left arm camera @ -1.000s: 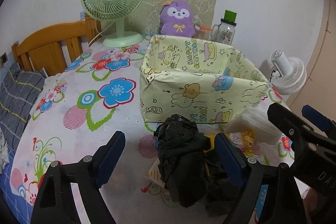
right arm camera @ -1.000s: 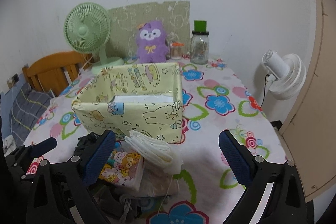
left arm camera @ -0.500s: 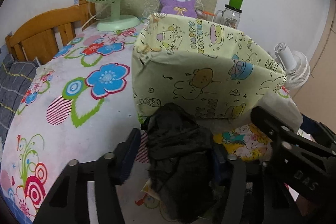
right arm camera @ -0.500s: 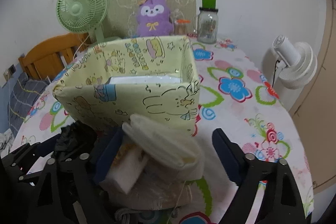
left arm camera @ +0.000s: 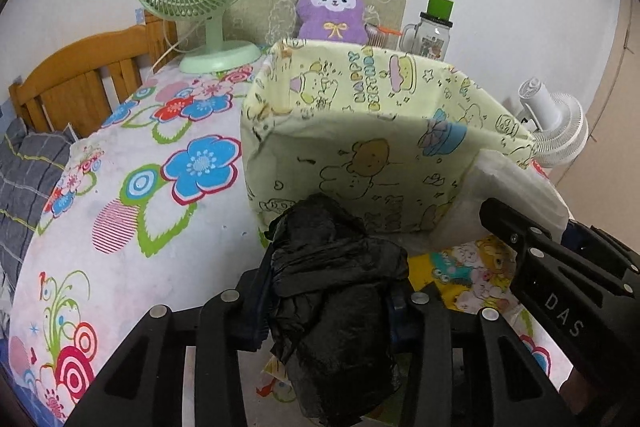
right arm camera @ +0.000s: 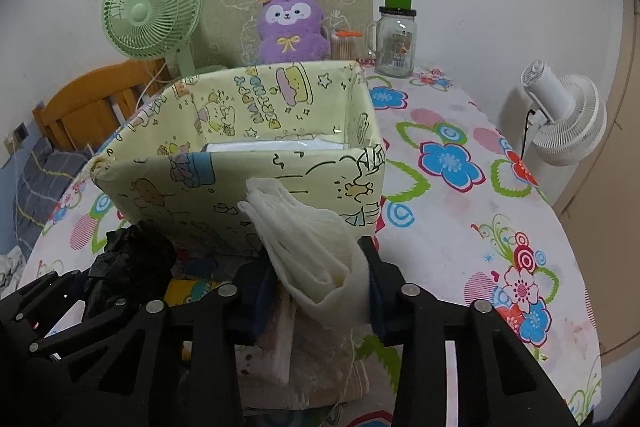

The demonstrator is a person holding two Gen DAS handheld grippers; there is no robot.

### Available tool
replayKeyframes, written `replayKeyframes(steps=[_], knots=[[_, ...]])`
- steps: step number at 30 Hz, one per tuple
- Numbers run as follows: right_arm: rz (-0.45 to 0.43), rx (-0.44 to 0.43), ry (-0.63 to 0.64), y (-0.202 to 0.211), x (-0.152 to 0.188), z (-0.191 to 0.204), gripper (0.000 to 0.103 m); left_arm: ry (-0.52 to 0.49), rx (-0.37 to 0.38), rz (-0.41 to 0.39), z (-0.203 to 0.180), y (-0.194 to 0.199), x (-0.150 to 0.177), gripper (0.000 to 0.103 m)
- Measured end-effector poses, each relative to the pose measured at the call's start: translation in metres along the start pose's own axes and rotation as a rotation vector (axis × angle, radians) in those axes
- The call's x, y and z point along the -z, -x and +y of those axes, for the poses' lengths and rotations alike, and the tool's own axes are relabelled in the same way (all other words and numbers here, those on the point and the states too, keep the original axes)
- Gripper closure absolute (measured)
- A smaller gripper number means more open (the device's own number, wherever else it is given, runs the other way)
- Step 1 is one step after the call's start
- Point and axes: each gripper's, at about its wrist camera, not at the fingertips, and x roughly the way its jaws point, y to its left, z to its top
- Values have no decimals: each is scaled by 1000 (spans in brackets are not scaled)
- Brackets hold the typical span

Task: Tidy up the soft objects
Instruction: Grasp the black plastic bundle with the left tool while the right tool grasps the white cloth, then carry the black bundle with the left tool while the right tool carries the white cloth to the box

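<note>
A crumpled black plastic bag (left arm camera: 336, 291) is pinched between the closed-in fingers of the left tool (left arm camera: 328, 303), just in front of the near wall of the yellow cartoon-print box (left arm camera: 372, 163). In the right wrist view, a folded white cloth (right arm camera: 312, 247) is clamped by the right tool (right arm camera: 316, 291), whose fingers are drawn in tight against the bundle; it is held just before the box's front wall, below the rim. Both tools are thus loaded, side by side, at the box.

Inside the box, something white and flat (right arm camera: 276, 146) can be seen lying at the bottom, so at least one item is judged to have been stowed already; what it is cannot be told. Neither the bag nor the cloth has yet been carried over the rim. On the flowered tabletop (right arm camera: 460, 211) beneath the tools, more soft things are left: a cartoon-print packet (left arm camera: 472, 275) and a pale bundle (right arm camera: 320, 367) under the right tool.

The task is judged to be partly done. What remains is for both held items to be raised over the box wall and released inside, and then for the packet and bundle to be collected. The purple plush toy (right arm camera: 290, 27) at the back stands untouched; whether it belongs to the task cannot be told.
</note>
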Motion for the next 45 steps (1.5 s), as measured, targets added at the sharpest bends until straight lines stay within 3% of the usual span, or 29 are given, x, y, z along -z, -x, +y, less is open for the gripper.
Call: replayKeyframes(steps=[27,45], knots=[[-216,-2,2,106,-18,4,75,-33,24,-200,-19,92,-17,61],[-277,9,17,149,-21,9,75,-64,37,-277,-32,130,-21,61]])
